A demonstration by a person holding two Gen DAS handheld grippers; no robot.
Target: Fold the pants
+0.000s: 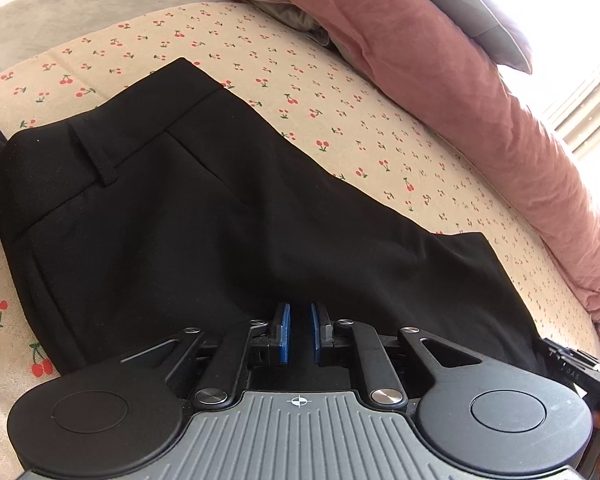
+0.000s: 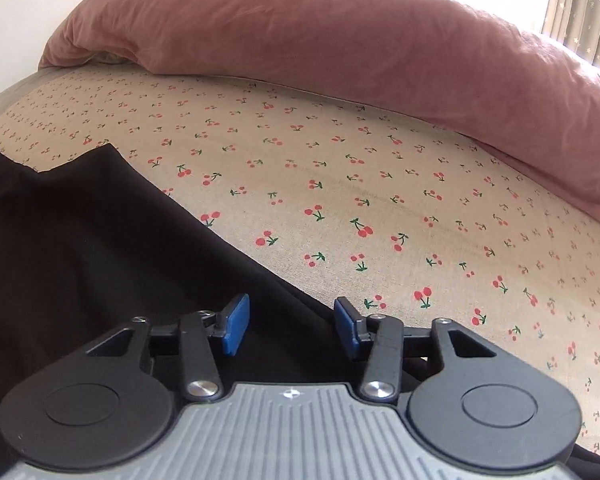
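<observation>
Black pants (image 1: 180, 208) lie flat on a cherry-print bed sheet (image 1: 340, 92). Their waistband (image 1: 112, 120) with a belt loop (image 1: 96, 156) is at the upper left. My left gripper (image 1: 299, 320) hovers low over the near part of the cloth. Its blue pads (image 1: 285, 332) stand a narrow gap apart and I see no cloth pinched between them. In the right wrist view the pants (image 2: 80, 232) fill the left side, and their edge runs diagonally under my right gripper (image 2: 292, 308). That gripper is open, its pads (image 2: 236, 320) wide apart with nothing gripped.
A rumpled pink duvet (image 2: 340, 52) is heaped along the far side of the bed, with a grey pillow (image 1: 468, 12) on top. Bright curtains (image 2: 584, 8) hang at the far right. Bare sheet (image 2: 380, 208) stretches to the right of the pants.
</observation>
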